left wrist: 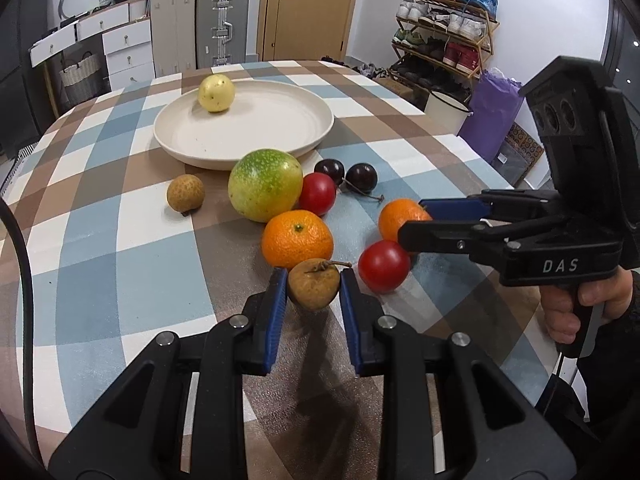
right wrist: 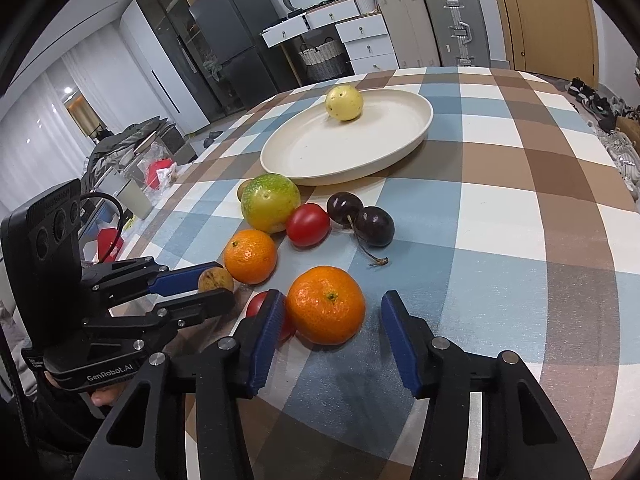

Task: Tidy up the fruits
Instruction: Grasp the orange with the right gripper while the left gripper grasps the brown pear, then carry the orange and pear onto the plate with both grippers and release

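Observation:
My left gripper point(left wrist: 313, 276) is shut on a brown longan point(left wrist: 314, 284) with a stem, low over the checked tablecloth; it also shows in the right wrist view point(right wrist: 216, 279). My right gripper point(right wrist: 332, 300) is open around a tangerine point(right wrist: 326, 305), its left pad beside it and a gap on the right; this gripper shows in the left wrist view point(left wrist: 412, 220). A cream plate point(left wrist: 280, 136) holds a yellow fruit point(left wrist: 216, 93). Nearby lie a green passion fruit point(left wrist: 265, 185), a second tangerine point(left wrist: 297, 241), two red tomatoes point(left wrist: 384, 266), two dark cherries point(left wrist: 361, 177) and another longan point(left wrist: 185, 193).
The round table's edge point(left wrist: 460, 140) curves off at the right. Beyond it stand a shoe rack point(left wrist: 444, 32), a purple bag point(left wrist: 492, 108), suitcases point(left wrist: 222, 24) and white drawers point(left wrist: 120, 40). A fridge point(right wrist: 224, 40) stands left in the right wrist view.

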`<state>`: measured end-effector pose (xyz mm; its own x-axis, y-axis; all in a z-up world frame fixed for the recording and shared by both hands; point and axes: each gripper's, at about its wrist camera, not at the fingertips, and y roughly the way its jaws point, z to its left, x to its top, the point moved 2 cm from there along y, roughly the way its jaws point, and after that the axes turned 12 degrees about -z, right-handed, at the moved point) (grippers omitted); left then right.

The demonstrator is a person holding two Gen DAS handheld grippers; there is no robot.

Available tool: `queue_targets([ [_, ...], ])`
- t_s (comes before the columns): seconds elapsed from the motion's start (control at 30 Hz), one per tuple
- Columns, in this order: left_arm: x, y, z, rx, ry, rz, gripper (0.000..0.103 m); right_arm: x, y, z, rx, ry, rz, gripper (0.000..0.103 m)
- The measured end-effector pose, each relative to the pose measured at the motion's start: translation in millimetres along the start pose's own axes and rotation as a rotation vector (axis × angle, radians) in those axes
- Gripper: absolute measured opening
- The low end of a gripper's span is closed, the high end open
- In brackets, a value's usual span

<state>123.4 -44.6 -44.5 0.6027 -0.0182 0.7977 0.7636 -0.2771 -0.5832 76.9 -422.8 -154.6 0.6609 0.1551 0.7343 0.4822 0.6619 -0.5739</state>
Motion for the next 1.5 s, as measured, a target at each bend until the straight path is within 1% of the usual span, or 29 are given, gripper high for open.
queue_targets([
  [0.07,2.5,-3.8,0.8,-0.002,-0.007,-0.013,0.023,0.4,0.6,-0.3,0.007,0.009,0.002,0.051],
  [0.13,4.4,-7.4,1.6,-0.003,-0.01,-0.026,0.023,0.6,0.7,0.5,0.021,0.015,0.004,0.043],
  [0.23,7.0,-11.8,3.6,0.008,-0.015,-0.041,0.023,0.1,-0.3,3.5,0.017,-0.003,-0.004,0.041],
  [0.57,19.1,-26.5,21.3,0.057,-0.053,-0.114,0.023,7.4,-8.4,11.4,0.01,-0.049,-0.05,0.04],
  [0.87,46.6,-32.8,38.0,0.11,-0.061,-0.181,0.024,34.0,-19.5,14.2,0.02,-0.068,-0.114,0.04],
  [1.33,82.5,-15.1,58.2,0.175,-0.063,-0.24,0.024,74.0,-19.5,12.7,0.022,-0.085,-0.189,0.04],
  [1.5,97.2,-6.8,64.6,0.187,-0.063,-0.266,0.024,87.0,-19.3,11.1,0.02,-0.094,-0.213,0.04],
])
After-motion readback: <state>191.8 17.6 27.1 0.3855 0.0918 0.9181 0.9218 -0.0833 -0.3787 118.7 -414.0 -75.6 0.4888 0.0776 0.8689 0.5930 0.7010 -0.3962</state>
